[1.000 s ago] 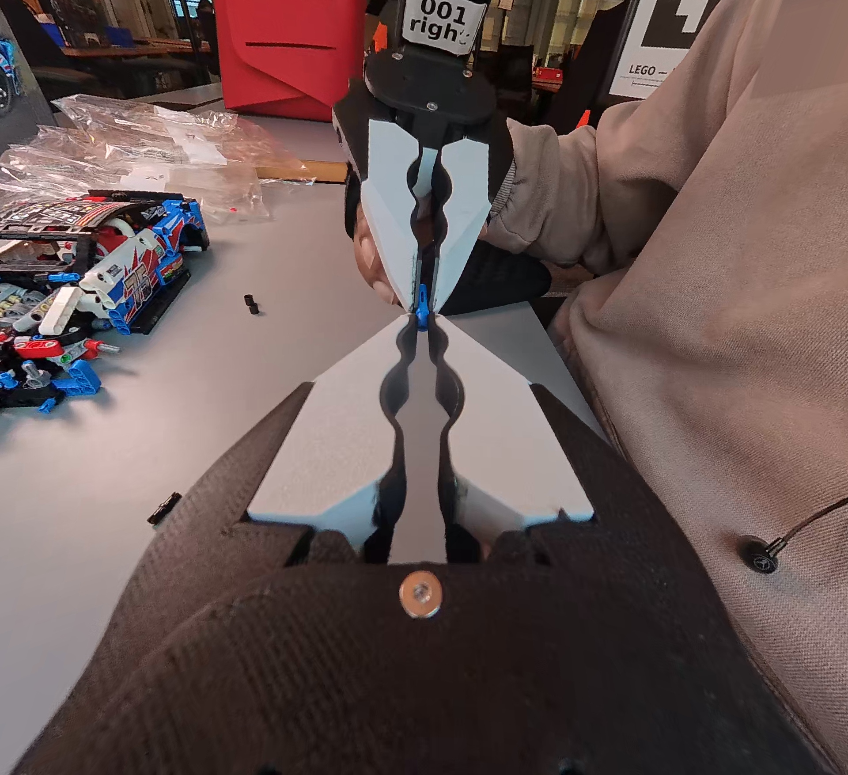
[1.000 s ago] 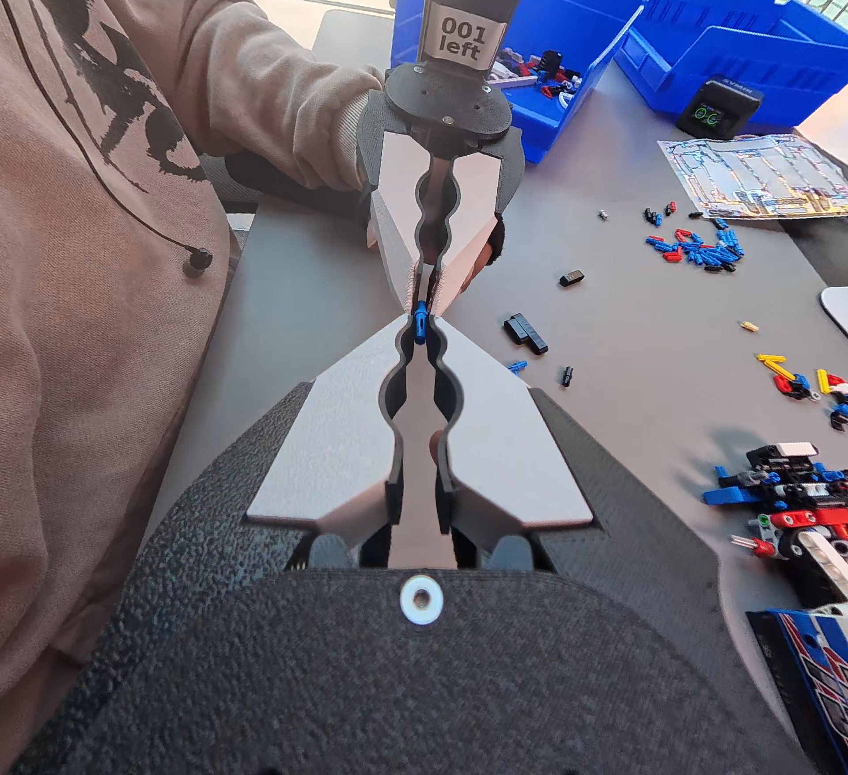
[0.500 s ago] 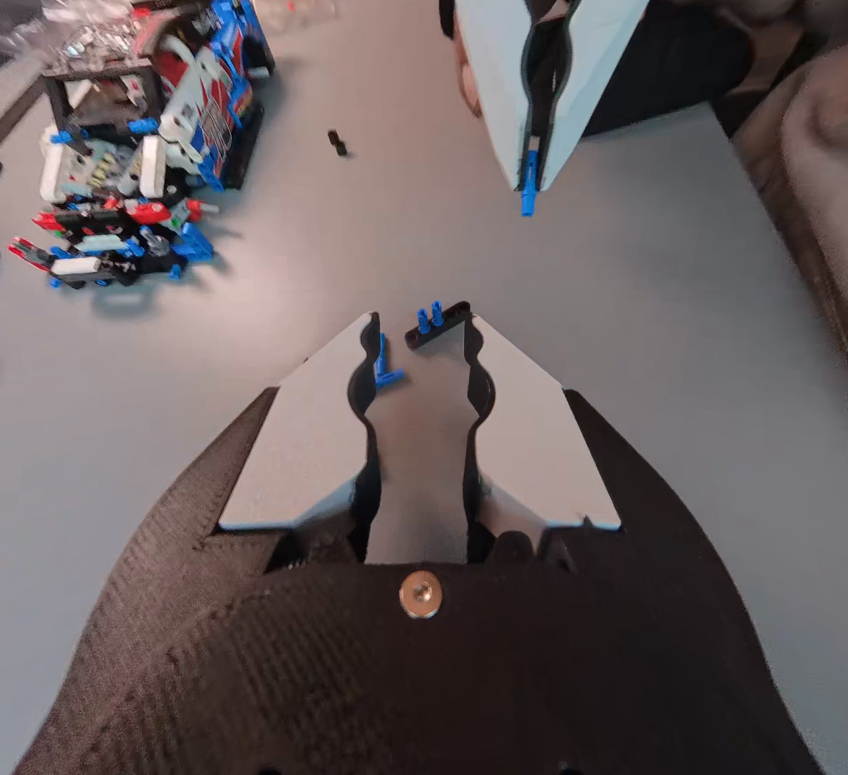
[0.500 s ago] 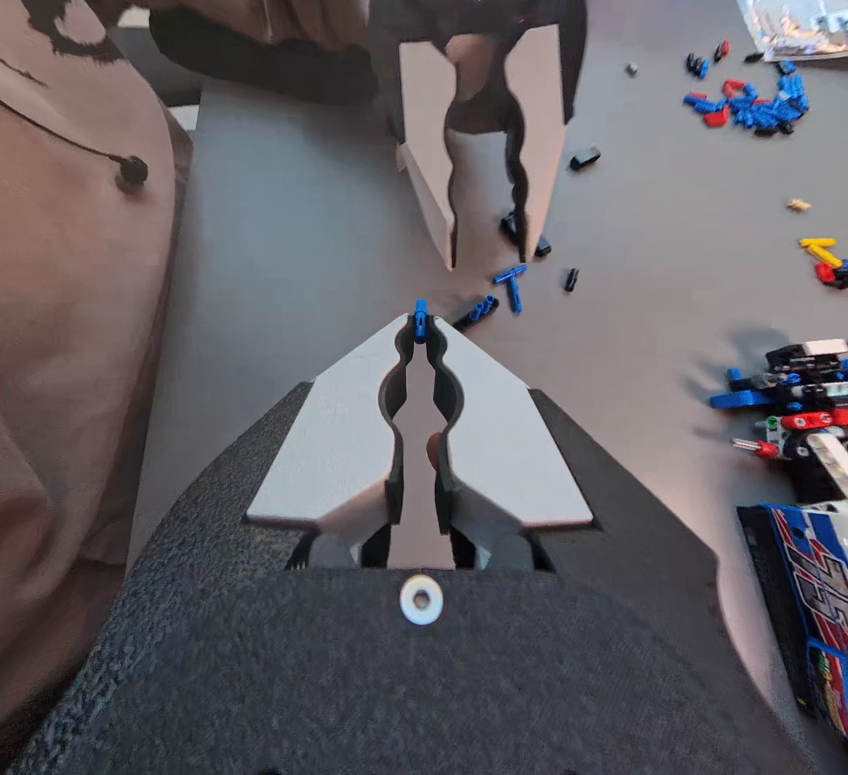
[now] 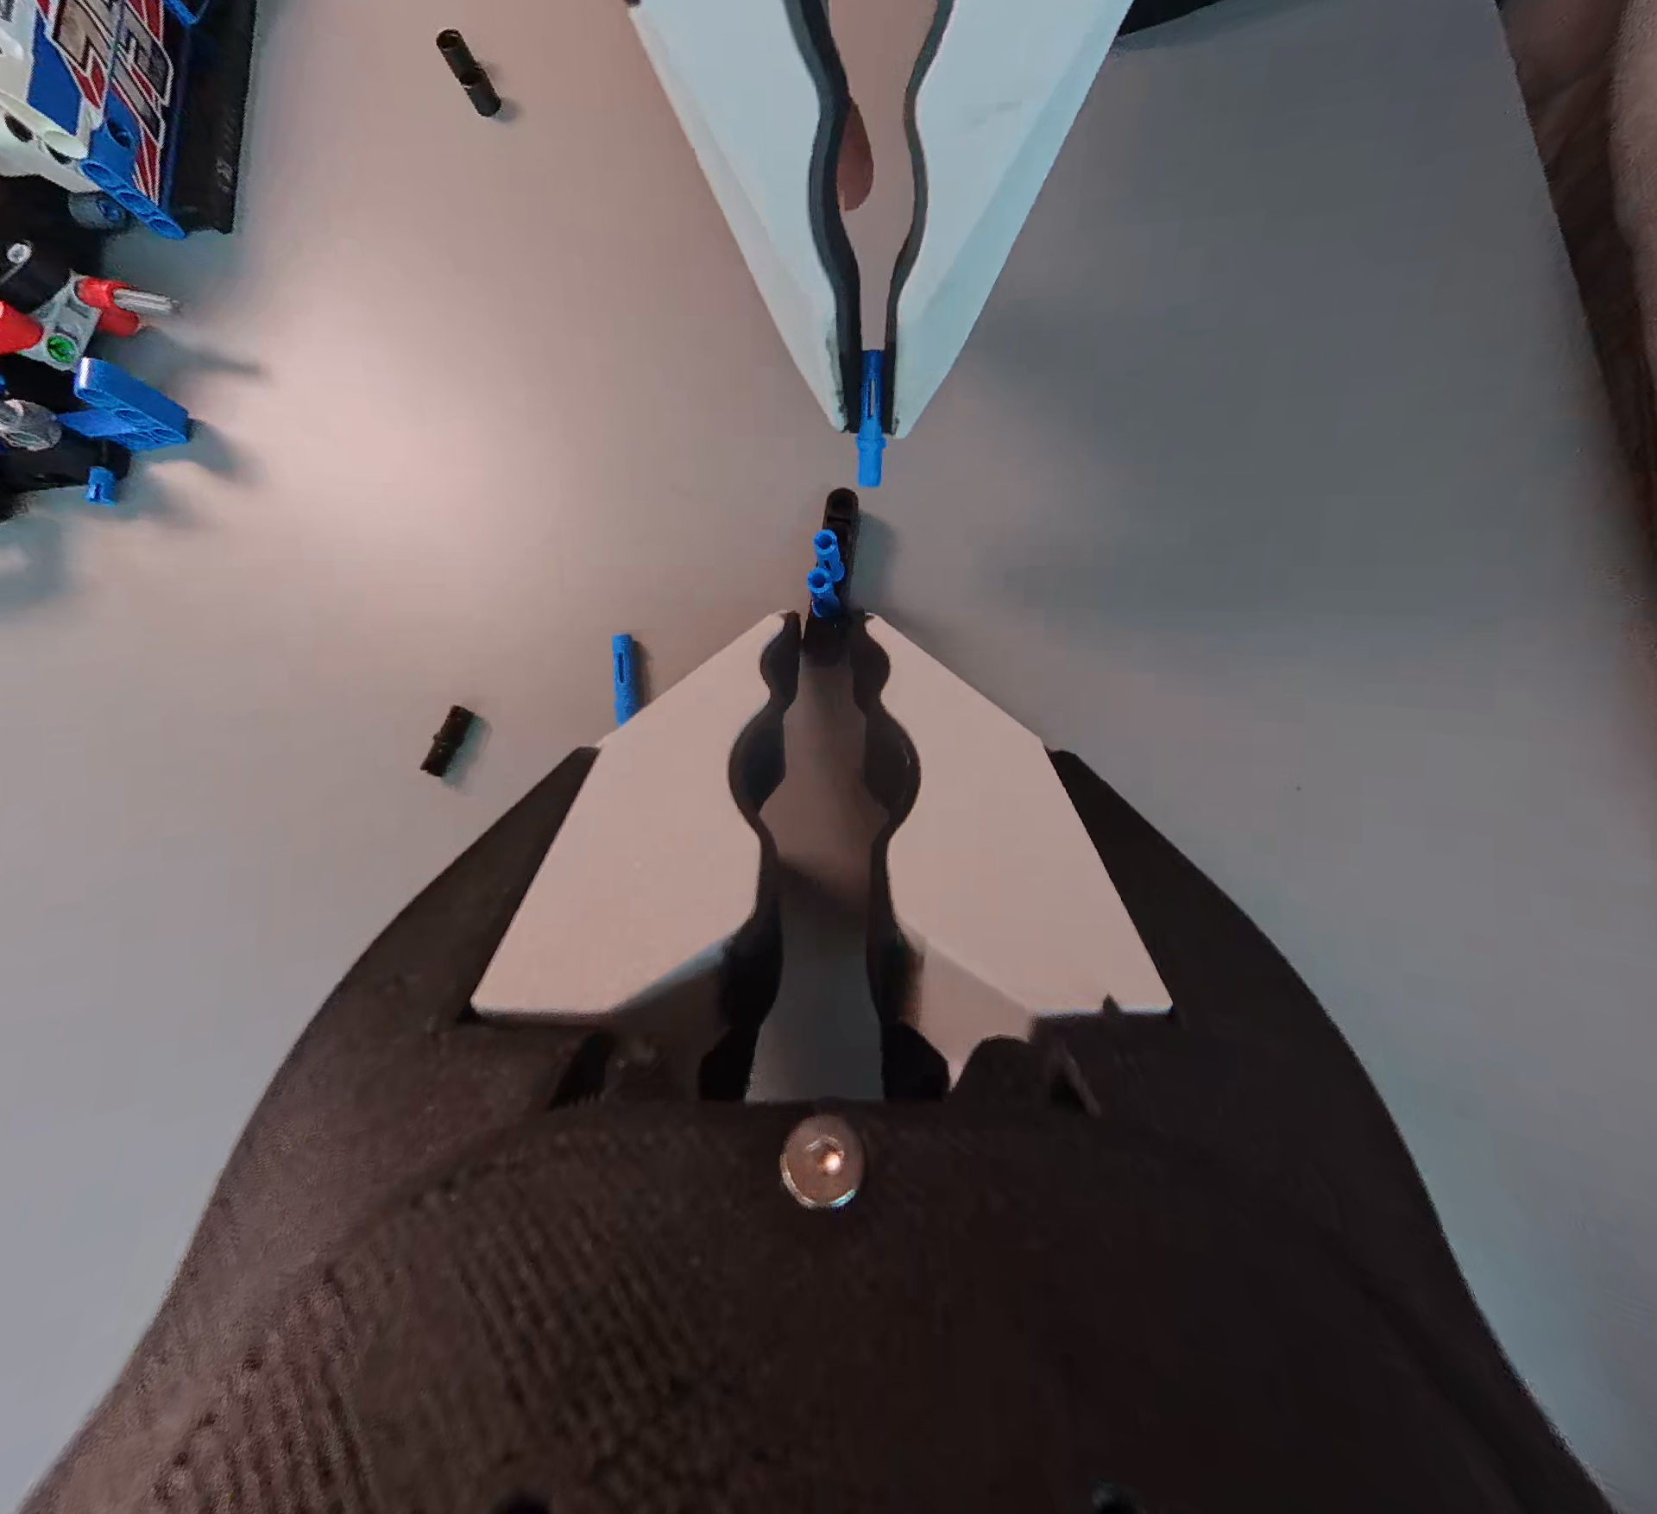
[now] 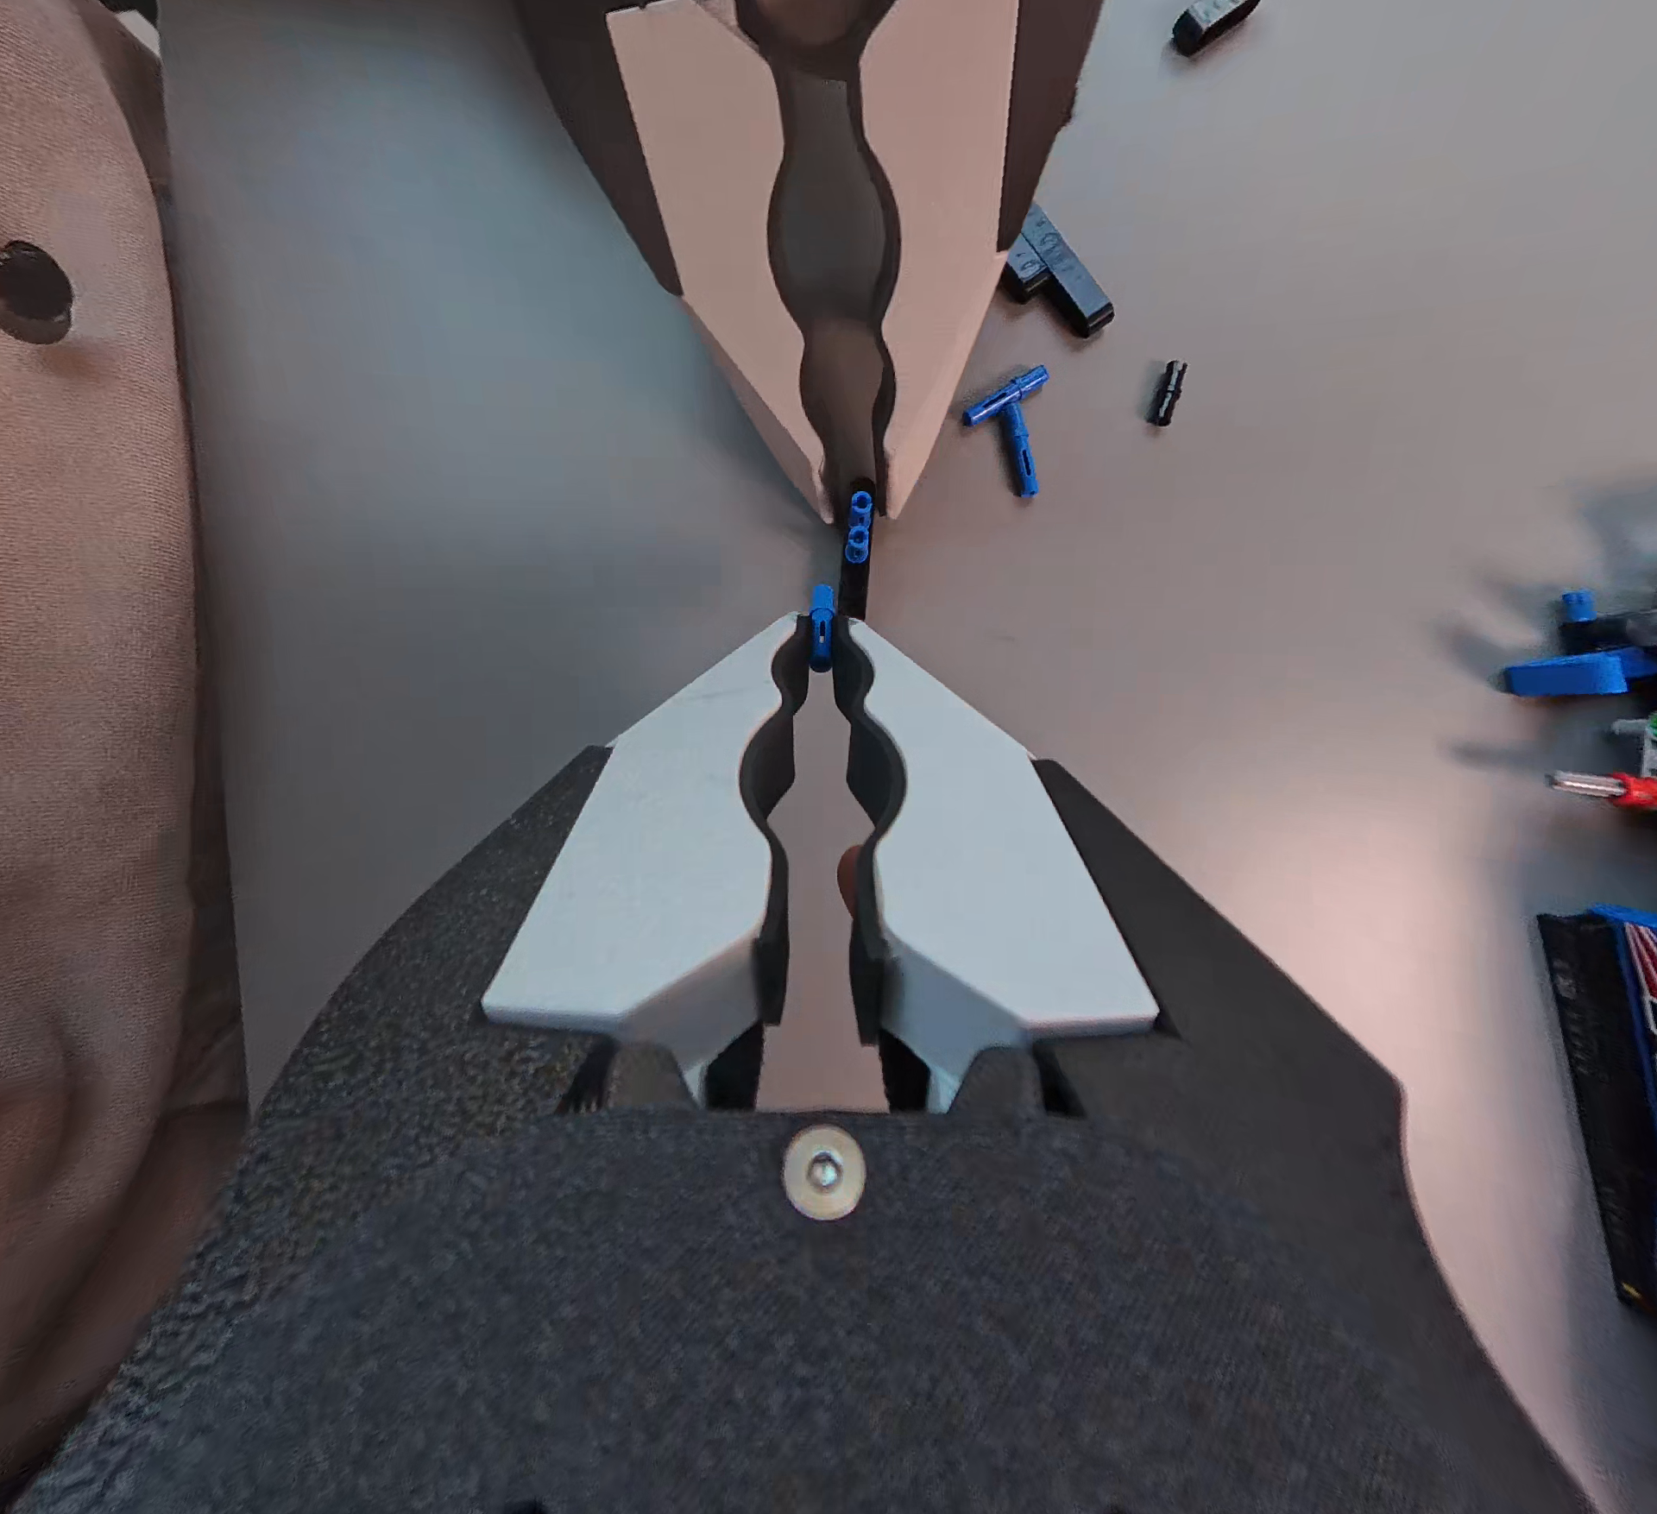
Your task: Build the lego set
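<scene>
My left gripper (image 5: 829,619) is down at the grey table and shut on a short black beam (image 5: 841,516) that carries two blue pins (image 5: 825,565). The beam sticks out past the fingertips. My right gripper (image 6: 820,623) is shut on a single blue pin (image 6: 820,619) that points forward. In the left wrist view the right gripper (image 5: 868,422) comes in from the top and its pin (image 5: 870,458) ends just short of the beam's far end. In the right wrist view the left gripper (image 6: 856,507) holds the beam (image 6: 856,574) right in front of my pin.
Loose parts lie on the table: a blue pin (image 5: 625,677), black pins (image 5: 451,740) (image 5: 468,72), two crossed blue pins (image 6: 1009,413), black pieces (image 6: 1058,274). The partly built car (image 5: 99,54) is at the left. A person's beige sleeve (image 6: 81,664) borders the table. Left tips to right tips: about 4 centimetres.
Both grippers held one blue pin tip to tip in the air. The left let go, both came down to the table, and the left closed on the black beam.
</scene>
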The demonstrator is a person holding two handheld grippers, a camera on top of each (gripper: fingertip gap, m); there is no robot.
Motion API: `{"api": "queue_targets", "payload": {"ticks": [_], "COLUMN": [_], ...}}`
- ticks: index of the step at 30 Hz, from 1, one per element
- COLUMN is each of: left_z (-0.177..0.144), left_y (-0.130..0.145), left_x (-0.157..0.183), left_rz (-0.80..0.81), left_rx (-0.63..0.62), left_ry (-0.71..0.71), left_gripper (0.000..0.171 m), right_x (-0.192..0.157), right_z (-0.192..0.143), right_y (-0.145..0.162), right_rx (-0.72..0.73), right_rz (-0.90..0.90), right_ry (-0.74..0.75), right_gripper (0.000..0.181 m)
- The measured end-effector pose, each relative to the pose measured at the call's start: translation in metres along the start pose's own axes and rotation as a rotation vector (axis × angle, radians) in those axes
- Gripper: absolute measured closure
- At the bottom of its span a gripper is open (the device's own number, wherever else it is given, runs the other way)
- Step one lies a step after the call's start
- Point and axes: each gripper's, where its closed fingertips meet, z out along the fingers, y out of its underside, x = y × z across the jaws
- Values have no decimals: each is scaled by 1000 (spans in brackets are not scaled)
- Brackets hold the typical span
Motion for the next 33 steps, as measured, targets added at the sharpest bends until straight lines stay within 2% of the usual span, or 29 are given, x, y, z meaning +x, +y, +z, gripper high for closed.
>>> {"api": "queue_targets", "payload": {"ticks": [4, 8, 11, 14, 21, 33], "left_z": [-9, -22, -27, -31, -52, -50], "left_y": [-8, -27, -36, -39, -60, -63], "left_x": [5, 11, 15, 17, 19, 20], "left_rz": [-29, -47, -33, -29, -84, -93], "left_rx": [65, 185, 230, 256, 432, 440], "left_ry": [-40, -57, -64, -54, 9, -1], "left_gripper": [148, 153, 165, 169, 169, 169], "right_x": [0, -6, -11, -13, -18, -19], "right_z": [4, 0, -3, -8, -32, -39], "right_y": [-7, -19, -28, -37, -58, -57], "right_rx": [-17, 10, 30, 70, 274, 262], "right_rz": [-29, -56, -64, -64, -113, -113], "right_ry": [-10, -20, -29, -24, -18, -9], "right_gripper": [179, 179, 179, 179, 179, 179]}}
